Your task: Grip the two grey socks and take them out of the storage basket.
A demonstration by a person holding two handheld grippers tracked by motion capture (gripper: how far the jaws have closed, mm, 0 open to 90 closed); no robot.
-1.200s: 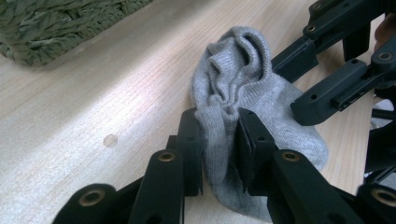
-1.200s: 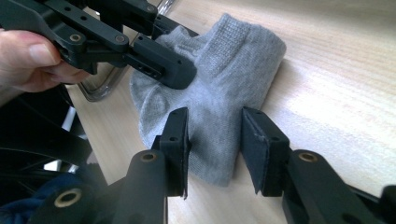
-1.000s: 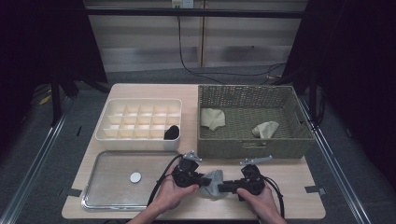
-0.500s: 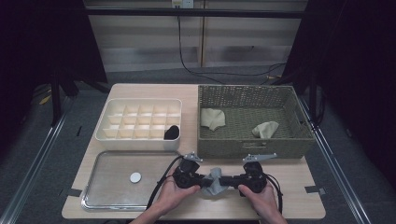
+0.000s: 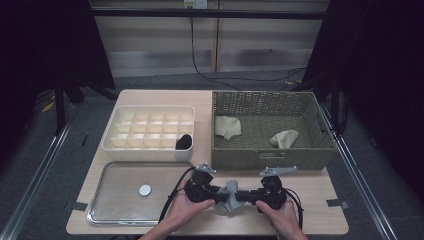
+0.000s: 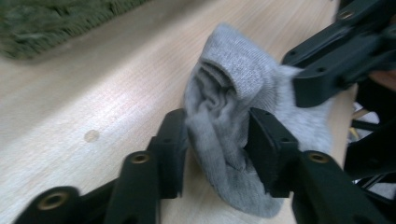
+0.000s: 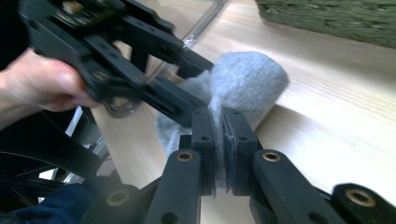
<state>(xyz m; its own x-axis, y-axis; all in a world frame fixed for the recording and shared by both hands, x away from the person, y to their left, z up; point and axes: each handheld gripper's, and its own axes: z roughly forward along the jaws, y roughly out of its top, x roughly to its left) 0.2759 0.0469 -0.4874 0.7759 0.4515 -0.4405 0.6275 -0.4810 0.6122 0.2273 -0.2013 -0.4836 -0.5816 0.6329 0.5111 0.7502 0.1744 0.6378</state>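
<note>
A grey sock lies bunched on the wooden table near its front edge, between two hand-held grippers. My right gripper is shut on a thin fold of the grey sock. My left gripper has just been opening its jaws. The grey sock sits loosely between its pads, which stand apart and do not pinch it. Seen from above, the left gripper and the right gripper point at each other from either side of the sock.
A green woven basket at the back right holds two beige cloths. A cream compartment box has a black item in one front cell. A clear tray with a white disc lies front left.
Both hands stay at the table's front edge with the sock between them. The right gripper has edged slightly left towards the sock.
</note>
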